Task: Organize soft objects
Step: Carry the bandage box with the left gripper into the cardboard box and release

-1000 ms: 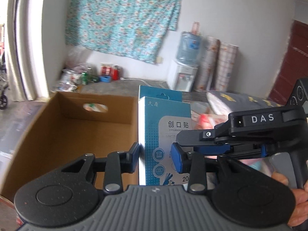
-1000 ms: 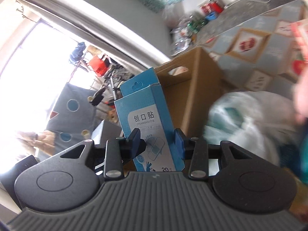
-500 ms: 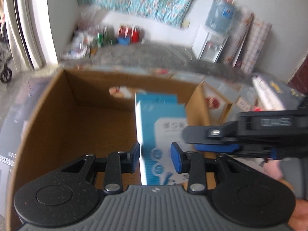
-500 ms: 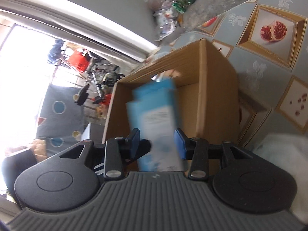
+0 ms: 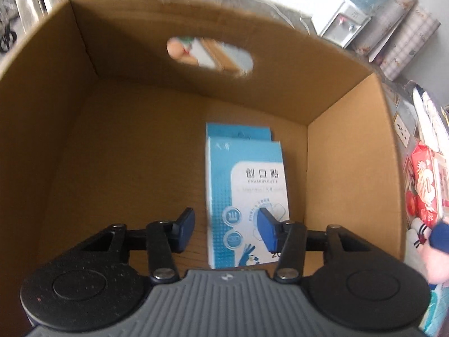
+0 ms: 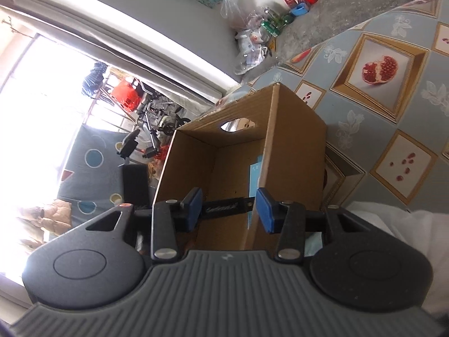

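Note:
A blue plaster box (image 5: 247,185) lies flat on the floor of the open cardboard carton (image 5: 140,56), close to its right wall. My left gripper (image 5: 226,231) points down into the carton just above the box. Its jaws are opening and the pads stand clear of the box's sides. In the right wrist view my right gripper (image 6: 228,210) is open with nothing between its fingers, just outside the carton (image 6: 294,154). A sliver of the blue box (image 6: 254,174) shows inside, and a black part of the left gripper crosses behind the right fingers.
A red and white pack (image 5: 426,193) and white socks (image 5: 418,241) lie to the right of the carton, next to a hand (image 5: 437,264). The carton stands on a pomegranate-patterned cloth (image 6: 393,84). A white bag (image 6: 407,224) lies near my right gripper.
My left gripper has tipped down and sunk into the carton with the blue box, then widened and let it go. The box has left my right gripper's fingers.

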The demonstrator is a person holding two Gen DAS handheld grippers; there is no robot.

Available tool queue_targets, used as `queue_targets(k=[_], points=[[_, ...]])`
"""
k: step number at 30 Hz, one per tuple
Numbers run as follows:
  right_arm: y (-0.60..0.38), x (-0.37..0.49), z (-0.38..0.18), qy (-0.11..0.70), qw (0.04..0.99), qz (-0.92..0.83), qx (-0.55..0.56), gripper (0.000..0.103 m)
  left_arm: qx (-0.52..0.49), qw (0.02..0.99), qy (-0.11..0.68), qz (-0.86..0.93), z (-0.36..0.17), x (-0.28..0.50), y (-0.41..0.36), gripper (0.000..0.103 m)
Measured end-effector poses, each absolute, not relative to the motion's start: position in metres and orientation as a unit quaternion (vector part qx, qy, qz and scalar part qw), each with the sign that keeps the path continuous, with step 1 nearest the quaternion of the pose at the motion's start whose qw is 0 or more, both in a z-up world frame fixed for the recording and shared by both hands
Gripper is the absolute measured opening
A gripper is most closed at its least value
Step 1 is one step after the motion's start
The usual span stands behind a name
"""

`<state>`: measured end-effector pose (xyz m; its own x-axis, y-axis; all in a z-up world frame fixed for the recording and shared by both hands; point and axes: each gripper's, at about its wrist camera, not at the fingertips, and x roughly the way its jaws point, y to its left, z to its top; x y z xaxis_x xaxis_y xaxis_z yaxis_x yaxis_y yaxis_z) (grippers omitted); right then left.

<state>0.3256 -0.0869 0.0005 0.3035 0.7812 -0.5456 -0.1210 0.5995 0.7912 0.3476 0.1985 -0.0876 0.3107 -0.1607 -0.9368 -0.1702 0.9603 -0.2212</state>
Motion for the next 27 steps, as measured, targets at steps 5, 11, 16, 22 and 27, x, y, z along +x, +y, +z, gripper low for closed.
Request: queue_targets(k=[5, 11, 16, 22, 27], points=[[-0.104, 0.322, -0.002, 0.500, 0.741, 0.298, 0.335, 0.043, -0.145, 0.811, 0.567, -0.007, -0.088, 0.360, 0.189, 0.044], [-0.110, 0.319, -0.004, 0.495, 0.744, 0.298, 0.335, 0.043, -0.123, 0.829, 0.545, -0.016, -0.088, 0.368, 0.168, 0.044], [-0.113, 0.313, -0.006, 0.495, 0.745, 0.294, 0.336, 0.043, -0.115, 0.835, 0.538, -0.013, -0.083, 0.365, 0.163, 0.042], [-0.124, 0.295, 0.007, 0.473, 0.764, 0.290, 0.329, 0.049, -0.117, 0.846, 0.520, 0.014, -0.054, 0.348, 0.172, 0.053], [-0.142, 0.267, 0.026, 0.439, 0.795, 0.280, 0.312, 0.056, -0.109, 0.878, 0.464, 0.041, 0.000, 0.304, 0.180, 0.059]])
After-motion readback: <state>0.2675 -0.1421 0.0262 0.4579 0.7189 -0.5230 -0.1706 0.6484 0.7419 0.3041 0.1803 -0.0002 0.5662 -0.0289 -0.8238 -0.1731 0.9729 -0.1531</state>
